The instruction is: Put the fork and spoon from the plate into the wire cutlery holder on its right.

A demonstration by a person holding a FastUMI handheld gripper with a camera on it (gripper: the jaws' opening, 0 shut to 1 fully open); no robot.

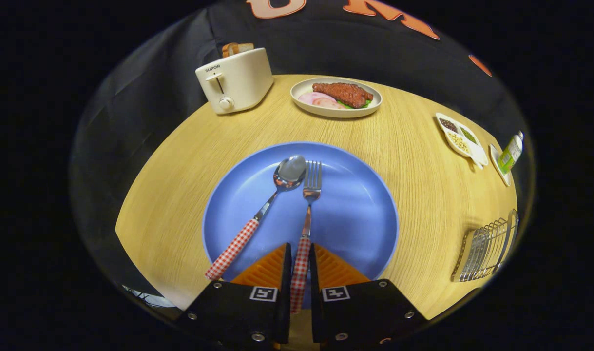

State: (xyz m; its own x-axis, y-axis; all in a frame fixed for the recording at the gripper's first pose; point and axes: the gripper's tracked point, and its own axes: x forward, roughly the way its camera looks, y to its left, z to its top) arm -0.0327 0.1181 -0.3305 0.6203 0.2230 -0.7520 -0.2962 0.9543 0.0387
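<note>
Pinching the checked handle of the fork [307, 222], the gripper [300, 265] has its jaws drawn in close, one on each side of the handle, both pressing against it. The fork lies on the blue plate [360, 219] with its prongs pointing away from the jaws, toward the far side of the plate, and its handle running back between the fingers [270, 268].

Just beside the fork, on its left, lies the spoon [270, 200]. Its bowl rests near the fork's prongs, close to them, while its checked handle angles away to the left and reaches the plate's near rim, so the two pieces spread apart toward the gripper. The spoon is outside the jaws and not touched by them.

The plate sits on a round wooden worktop [423, 161], directly ahead of the jaws. The wire cutlery holder [487, 246] stands on the worktop to the right of the plate, well apart from it and near the worktop's edge.

Beyond the plate, at the far side of the worktop, is a pale dish [335, 97] holding a piece of meat with pink slices and something green under it. To its left stands a cream toaster [236, 80] with bread sticking out of the top. Far to the right lies a small divided dish [461, 136] with seeds or beans in its sections, and next to it a green and white bottle [511, 152].
</note>
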